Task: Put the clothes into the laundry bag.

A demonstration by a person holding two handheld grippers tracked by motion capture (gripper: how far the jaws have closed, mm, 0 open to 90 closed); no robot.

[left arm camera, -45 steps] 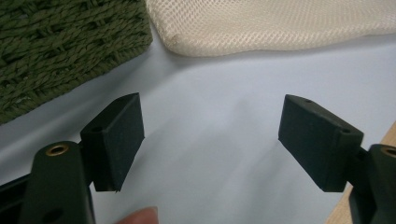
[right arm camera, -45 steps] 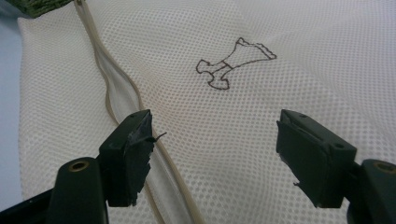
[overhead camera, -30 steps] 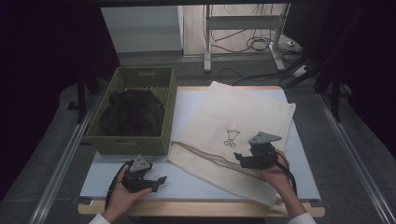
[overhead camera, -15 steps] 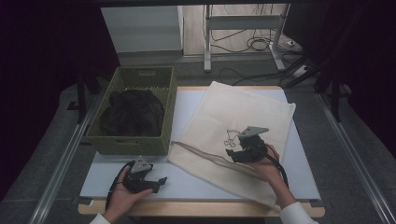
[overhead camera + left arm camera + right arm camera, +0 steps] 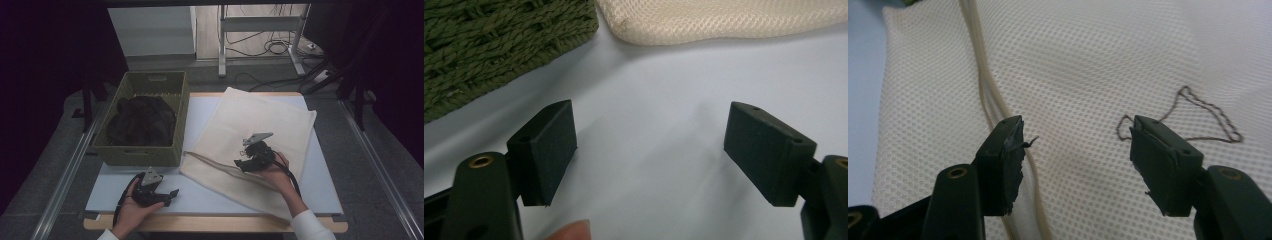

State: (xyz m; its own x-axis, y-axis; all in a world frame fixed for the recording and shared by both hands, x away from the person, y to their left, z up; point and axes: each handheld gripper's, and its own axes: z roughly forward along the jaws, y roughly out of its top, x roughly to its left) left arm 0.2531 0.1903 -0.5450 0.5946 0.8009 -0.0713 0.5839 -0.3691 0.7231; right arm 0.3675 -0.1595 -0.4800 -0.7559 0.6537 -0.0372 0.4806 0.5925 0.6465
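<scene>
Right gripper (image 5: 1075, 165) over mesh bag (image 5: 1088, 65) (jaws closing, nothing between)

Left tongs (image 5: 172, 192): black body, grey three-cornered top plate, black cable looped behind; blocky black pads (image 5: 549, 145), brass-ringed screw holes in the arms. Right tongs (image 5: 238, 163): same build, black trailing cable, pads (image 5: 1008, 160) scuffed. White sleeve cuff (image 5: 310, 225) at right wrist.

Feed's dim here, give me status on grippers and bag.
Left gripper open, on bare table. Right gripper open, jaws just closing, over mesh bag. Nothing blocking.
</scene>
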